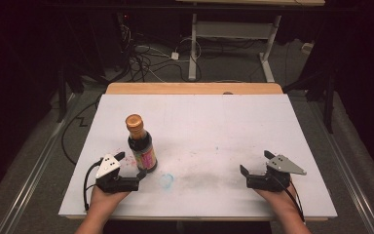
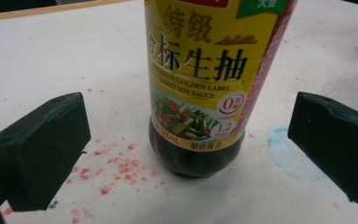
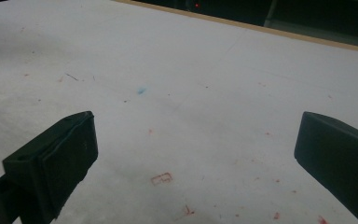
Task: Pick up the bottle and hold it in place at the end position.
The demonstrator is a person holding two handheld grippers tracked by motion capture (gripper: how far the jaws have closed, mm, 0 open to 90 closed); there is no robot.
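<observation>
The soy sauce bottle [image 1: 141, 144] stands upright on the white table [image 1: 233, 126], and every position below is taken from it. Your left gripper [image 1: 132, 165] sits just on the near side of the bottle's base, jaws spread wide with nothing between the pads; in the left gripper view the bottle [image 2: 200, 93] stands centred ahead of the two black jaws, just beyond them and touching neither. Your right gripper [image 1: 255, 163] rests well away to the bottle's right, jaws likewise apart and empty, looking across bare tabletop. The step in hand appears to be a left-hand grasp of the bottle. To do it well, push the gripper forward until the body lies fully between the pads, not merely at their tips, and keep the approach square so both pads meet the round wall together. Grip at the labelled section [image 2: 193, 100] rather than the curved bottom edge, where the pads would likely slide. Keep the jaws level; the bottle is tall with a narrow neck and a copper cap [image 1: 134, 121], so a one-sided push could tip it. A pale blue smear [image 1: 166, 180] and red specks [image 2: 121, 165] lie beside the base and are no obstacle.
</observation>
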